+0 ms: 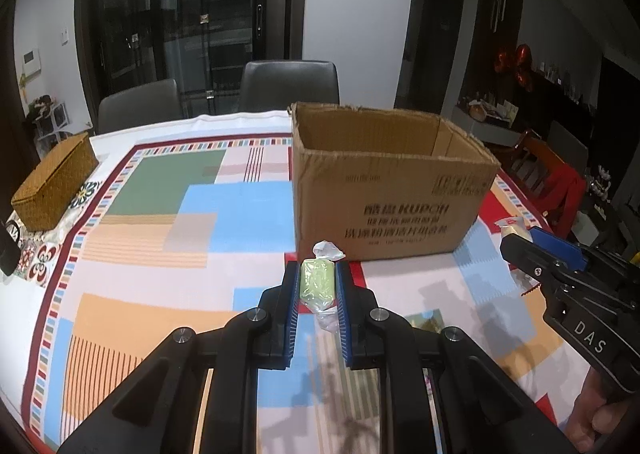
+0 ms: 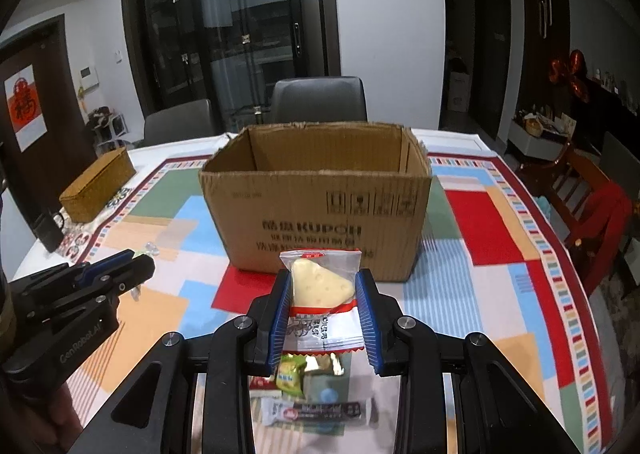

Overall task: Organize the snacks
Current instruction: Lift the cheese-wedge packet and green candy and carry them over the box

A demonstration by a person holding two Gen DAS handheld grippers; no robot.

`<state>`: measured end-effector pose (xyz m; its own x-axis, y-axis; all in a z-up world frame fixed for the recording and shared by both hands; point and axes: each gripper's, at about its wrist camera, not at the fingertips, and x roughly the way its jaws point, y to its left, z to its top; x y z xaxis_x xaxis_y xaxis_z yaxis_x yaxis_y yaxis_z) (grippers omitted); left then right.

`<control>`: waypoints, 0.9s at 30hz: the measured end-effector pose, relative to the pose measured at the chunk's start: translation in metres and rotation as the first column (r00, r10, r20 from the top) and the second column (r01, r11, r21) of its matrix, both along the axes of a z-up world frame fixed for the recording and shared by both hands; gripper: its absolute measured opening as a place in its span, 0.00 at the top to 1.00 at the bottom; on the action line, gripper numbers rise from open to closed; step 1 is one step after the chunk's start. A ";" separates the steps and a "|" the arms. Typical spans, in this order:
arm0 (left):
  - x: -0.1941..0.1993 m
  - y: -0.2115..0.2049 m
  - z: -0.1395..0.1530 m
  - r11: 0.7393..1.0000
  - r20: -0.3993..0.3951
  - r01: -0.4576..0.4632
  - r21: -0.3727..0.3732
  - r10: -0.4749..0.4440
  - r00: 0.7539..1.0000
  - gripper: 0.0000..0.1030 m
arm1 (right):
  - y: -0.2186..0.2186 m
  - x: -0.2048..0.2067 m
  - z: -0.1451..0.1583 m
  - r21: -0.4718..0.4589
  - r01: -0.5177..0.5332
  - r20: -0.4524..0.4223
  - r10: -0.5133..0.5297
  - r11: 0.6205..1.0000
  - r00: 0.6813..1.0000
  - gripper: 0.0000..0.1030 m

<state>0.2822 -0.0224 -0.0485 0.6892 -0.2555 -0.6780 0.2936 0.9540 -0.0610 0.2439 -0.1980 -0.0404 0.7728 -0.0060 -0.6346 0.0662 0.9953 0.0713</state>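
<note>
My left gripper [image 1: 318, 274] is shut on a small green candy in a clear twisted wrapper [image 1: 317, 285], held above the tablecloth just in front of the open cardboard box [image 1: 384, 189]. My right gripper [image 2: 322, 286] is shut on a clear packet with a yellow cheese-wedge snack [image 2: 322, 286], also just in front of the box [image 2: 316, 205]. The right gripper shows at the right of the left wrist view [image 1: 520, 242], and the left gripper at the left of the right wrist view [image 2: 140, 264]. Several more wrapped snacks [image 2: 316, 394] lie on the table below the right gripper.
A woven basket box [image 1: 54, 181] stands at the table's left edge, also in the right wrist view [image 2: 98, 183]. A dark object [image 2: 48, 232] sits near it. Two grey chairs [image 1: 288, 83] stand behind the table. A colourful patterned cloth [image 1: 160, 238] covers the table.
</note>
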 end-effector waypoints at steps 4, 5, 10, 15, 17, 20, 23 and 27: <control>0.008 -0.004 0.010 1.000 0.013 -0.004 -0.005 0.004 1.000 0.82 | -0.006 0.008 0.010 -0.004 -0.001 0.020 0.001 1.000 1.000 0.67; 0.009 -0.005 0.012 1.000 0.015 -0.005 -0.006 0.005 1.000 0.82 | -0.008 0.012 0.013 -0.005 -0.001 0.027 0.001 1.000 1.000 0.67; 0.020 -0.010 0.023 1.000 0.030 -0.004 -0.012 0.005 1.000 0.82 | -0.014 0.023 0.027 -0.009 -0.006 0.063 0.007 1.000 0.998 0.67; 0.033 -0.019 0.033 1.000 0.044 -0.007 -0.007 0.008 0.999 0.82 | -0.022 0.033 0.040 -0.014 -0.015 0.094 0.017 1.000 0.995 0.67; 0.038 -0.022 0.037 1.000 0.050 -0.008 -0.011 0.009 0.999 0.82 | -0.024 0.037 0.043 -0.018 -0.019 0.101 0.021 1.000 0.995 0.67; 0.044 -0.025 0.043 1.000 0.059 -0.007 -0.016 0.008 0.998 0.82 | -0.026 0.042 0.051 -0.025 -0.028 0.112 0.030 0.999 0.993 0.67; 0.052 -0.029 0.050 1.000 0.071 -0.006 -0.013 0.007 0.997 0.82 | -0.028 0.049 0.056 -0.032 -0.038 0.119 0.041 0.999 0.992 0.67; 0.064 -0.033 0.054 1.000 0.078 -0.004 -0.014 0.005 0.997 0.82 | -0.028 0.058 0.061 -0.039 -0.051 0.125 0.056 0.998 0.991 0.67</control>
<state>0.3457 -0.0551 0.0055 0.7410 -0.2615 -0.6185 0.2940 0.9544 -0.0514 0.3015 -0.2258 0.0202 0.8463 0.0170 -0.5325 0.0054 0.9992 0.0406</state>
